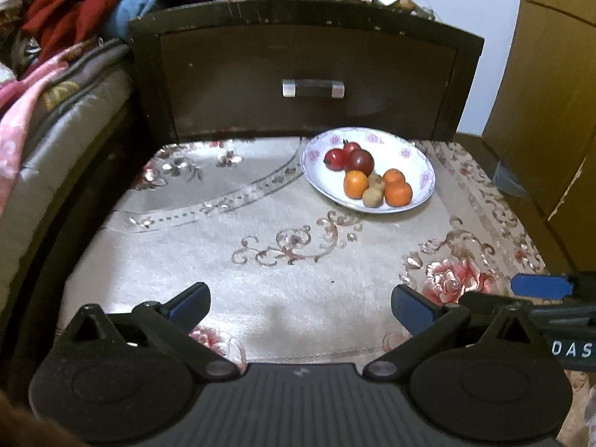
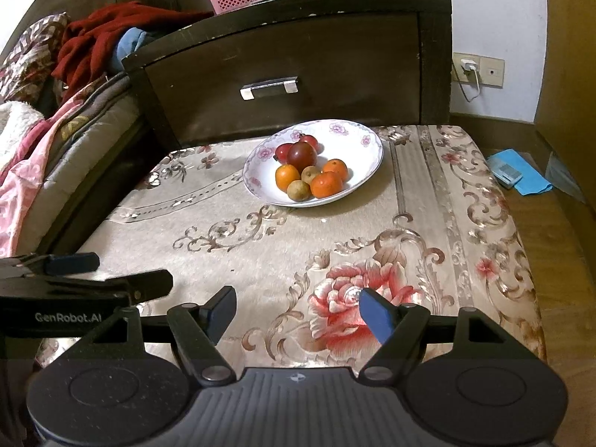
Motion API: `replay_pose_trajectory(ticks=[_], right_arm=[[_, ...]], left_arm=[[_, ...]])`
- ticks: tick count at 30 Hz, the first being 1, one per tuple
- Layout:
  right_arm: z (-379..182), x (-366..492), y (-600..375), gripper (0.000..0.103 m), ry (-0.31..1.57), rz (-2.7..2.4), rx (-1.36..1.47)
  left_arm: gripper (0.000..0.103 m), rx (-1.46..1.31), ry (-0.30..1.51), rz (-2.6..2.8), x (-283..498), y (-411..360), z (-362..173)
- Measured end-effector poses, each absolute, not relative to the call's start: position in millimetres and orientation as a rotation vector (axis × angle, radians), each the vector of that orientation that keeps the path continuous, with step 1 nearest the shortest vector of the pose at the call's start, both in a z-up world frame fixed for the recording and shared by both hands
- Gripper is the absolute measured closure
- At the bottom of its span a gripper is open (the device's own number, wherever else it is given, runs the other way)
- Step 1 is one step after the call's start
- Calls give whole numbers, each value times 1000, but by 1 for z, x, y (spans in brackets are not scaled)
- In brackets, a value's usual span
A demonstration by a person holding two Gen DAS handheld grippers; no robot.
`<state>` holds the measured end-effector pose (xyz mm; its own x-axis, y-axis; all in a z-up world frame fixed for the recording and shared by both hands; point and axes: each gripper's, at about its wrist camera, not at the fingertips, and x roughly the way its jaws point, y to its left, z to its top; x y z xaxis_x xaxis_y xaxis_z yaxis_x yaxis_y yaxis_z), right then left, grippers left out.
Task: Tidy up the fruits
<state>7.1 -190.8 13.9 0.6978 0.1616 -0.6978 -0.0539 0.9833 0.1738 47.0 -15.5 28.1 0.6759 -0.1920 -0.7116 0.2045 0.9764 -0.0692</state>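
You held the left gripper (image 1: 300, 307) and right gripper (image 2: 298, 311) low over the floral cloth (image 1: 260, 223), both with fingers spread and empty, well short of the plate (image 2: 367, 149) at the far edge by the drawer (image 1: 309, 85). All the fruit sat piled together on it: three oranges (image 2: 326, 184), dark red fruits (image 2: 301, 154) and brownish ones (image 2: 298, 190). A slow approach from above onto one outer orange looked safest, so the neighbours would not roll.

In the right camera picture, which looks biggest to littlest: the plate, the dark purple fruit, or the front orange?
1. plate
2. dark purple fruit
3. front orange, only slightly smaller, and it sits nearer the camera, so that is unsure.
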Motion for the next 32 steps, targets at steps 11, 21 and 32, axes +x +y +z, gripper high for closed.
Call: replay_pose_trajectory(ticks=[11,21,32], right_arm=[[20,-14,-186,32,772,126,144],[27,-35,-180,32,748,137,135],[32,-47,-181,31,727,140,154]], left_arm=[[0,-20,763,-209,31,-1,38],[0,-33,777,-199,11,7,43],[0,-93,777,-255,-8,18,48]])
